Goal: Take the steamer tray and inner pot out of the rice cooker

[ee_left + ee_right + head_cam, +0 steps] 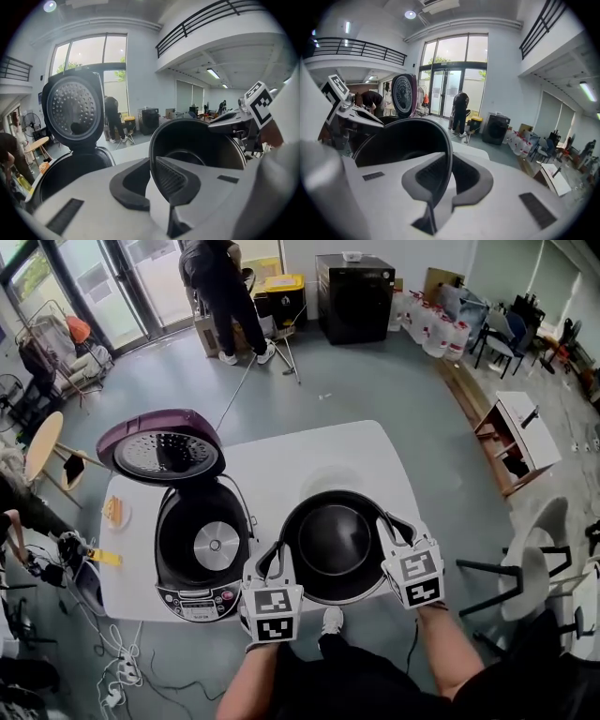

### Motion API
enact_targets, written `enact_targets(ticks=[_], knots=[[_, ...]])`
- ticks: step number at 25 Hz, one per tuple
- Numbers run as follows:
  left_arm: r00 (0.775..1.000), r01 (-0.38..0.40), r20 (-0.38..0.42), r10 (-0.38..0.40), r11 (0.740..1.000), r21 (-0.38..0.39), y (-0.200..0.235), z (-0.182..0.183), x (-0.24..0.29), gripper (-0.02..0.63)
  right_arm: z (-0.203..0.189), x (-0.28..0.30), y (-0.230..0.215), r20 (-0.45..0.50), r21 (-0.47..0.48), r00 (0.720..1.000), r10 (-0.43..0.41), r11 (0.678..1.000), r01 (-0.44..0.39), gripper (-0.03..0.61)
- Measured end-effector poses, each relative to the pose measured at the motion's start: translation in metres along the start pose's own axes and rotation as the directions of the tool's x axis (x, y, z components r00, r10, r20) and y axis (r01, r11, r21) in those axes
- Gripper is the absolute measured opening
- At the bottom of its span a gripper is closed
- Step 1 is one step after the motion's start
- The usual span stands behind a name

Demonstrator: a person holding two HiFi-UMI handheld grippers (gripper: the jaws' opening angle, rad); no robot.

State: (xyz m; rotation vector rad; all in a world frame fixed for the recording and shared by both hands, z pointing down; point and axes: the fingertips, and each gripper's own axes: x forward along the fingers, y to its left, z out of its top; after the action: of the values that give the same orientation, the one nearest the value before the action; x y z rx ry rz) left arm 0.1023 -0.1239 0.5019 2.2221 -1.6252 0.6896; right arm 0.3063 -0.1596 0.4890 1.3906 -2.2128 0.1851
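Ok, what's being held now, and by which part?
The round black inner pot, by its rim: left gripper on the left edge, right gripper on the right.

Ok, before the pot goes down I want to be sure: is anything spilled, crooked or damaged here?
Nothing stands out. The round black inner pot hangs level, its rim clamped by the left gripper and right gripper. The purple-lidded rice cooker stands open and empty, and the white table shows no spill.

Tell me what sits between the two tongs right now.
The black inner pot, seen best in the head view: the left tongs and the right tongs each pinch its rim from opposite sides.
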Motion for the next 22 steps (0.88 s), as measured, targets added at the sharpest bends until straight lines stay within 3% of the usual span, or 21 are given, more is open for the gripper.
enact_targets(ticks=[10, 17, 22], knots=[[0.990, 0.006, -0.139, -0.008, 1.000, -0.011, -0.009, -0.061, 0.009, 0.041, -0.063, 0.011, 0.023, -0.119, 0.035, 0.991, 0.067, 0.997, -0.064, 0.044], [0.981, 0.016, -0.192, -0.015, 1.000, 0.007, -0.013, -0.083, 0.015, 0.038, -0.093, 0.016, 0.030, -0.182, 0.065, 0.977, 0.110, 0.993, -0.100, 0.044], [0.981, -0.008, -0.196, 0.006, 1.000, -0.010, -0.006, -0.090, 0.022, 0.038, -0.093, 0.027, 0.034, -0.178, 0.071, 0.976, 0.122, 0.991, -0.111, 0.043]])
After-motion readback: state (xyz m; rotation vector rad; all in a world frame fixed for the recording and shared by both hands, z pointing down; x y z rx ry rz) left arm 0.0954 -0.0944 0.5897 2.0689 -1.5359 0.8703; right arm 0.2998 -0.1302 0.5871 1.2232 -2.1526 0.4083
